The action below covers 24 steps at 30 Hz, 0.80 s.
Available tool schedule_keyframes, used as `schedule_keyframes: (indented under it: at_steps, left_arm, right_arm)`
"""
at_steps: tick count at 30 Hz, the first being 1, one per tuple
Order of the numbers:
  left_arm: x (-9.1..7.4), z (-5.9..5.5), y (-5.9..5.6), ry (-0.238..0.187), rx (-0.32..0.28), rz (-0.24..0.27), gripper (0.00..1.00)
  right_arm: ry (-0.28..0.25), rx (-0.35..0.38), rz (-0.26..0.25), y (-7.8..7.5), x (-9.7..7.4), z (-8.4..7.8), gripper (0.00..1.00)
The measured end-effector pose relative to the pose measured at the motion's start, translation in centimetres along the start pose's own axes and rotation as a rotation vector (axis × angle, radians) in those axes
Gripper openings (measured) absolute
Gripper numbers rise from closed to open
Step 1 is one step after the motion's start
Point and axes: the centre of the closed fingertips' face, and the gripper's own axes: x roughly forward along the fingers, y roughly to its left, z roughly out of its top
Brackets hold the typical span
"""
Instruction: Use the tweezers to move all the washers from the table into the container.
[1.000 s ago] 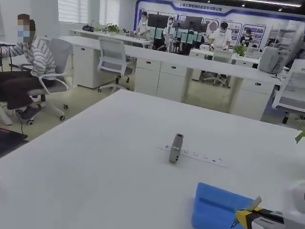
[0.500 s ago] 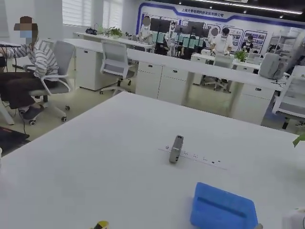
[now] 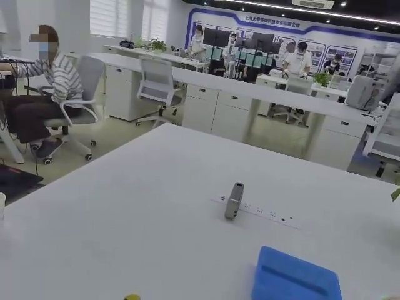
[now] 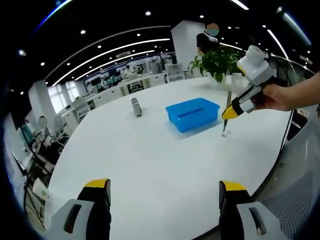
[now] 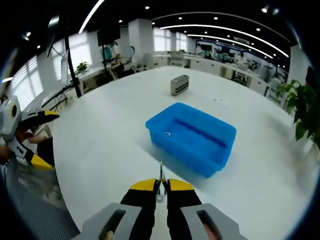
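You are holding your left gripper (image 4: 165, 185) over the tabletop (image 4: 150, 160), its fingers wide apart and empty, while your right gripper (image 5: 161, 186) is pinching the tweezers (image 5: 161, 172) near the blue container (image 5: 192, 137). Washers (image 4: 226, 134) are lying just beside that container, so lowering the tips onto one looks like the next move.

We see the container (image 3: 297, 278) cut off by the head view's bottom edge, beside a yellow tip of a gripper (image 3: 132, 297), side unclear. The tweezers (image 5: 161, 172) sit mostly hidden between the right gripper's (image 5: 161, 186) closed jaws. 2 specks (image 4: 223, 135) on the table (image 4: 150, 160) are too small for us to name.
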Motion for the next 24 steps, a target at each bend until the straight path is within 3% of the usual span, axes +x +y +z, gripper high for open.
schedule_keyframes:
  at_steps: [9,24]
  left_arm:
    - [0.12,-0.25,-0.08,0.017,0.007,-0.004,0.91]
    - [0.21,-0.62,-0.04,0.041,0.013,0.000,0.91]
  right_arm:
    - [0.010,0.017,-0.006,-0.58,0.49,-0.53,0.03]
    - [-0.004,0.017,0.015,0.22,0.13,-1.00,0.03]
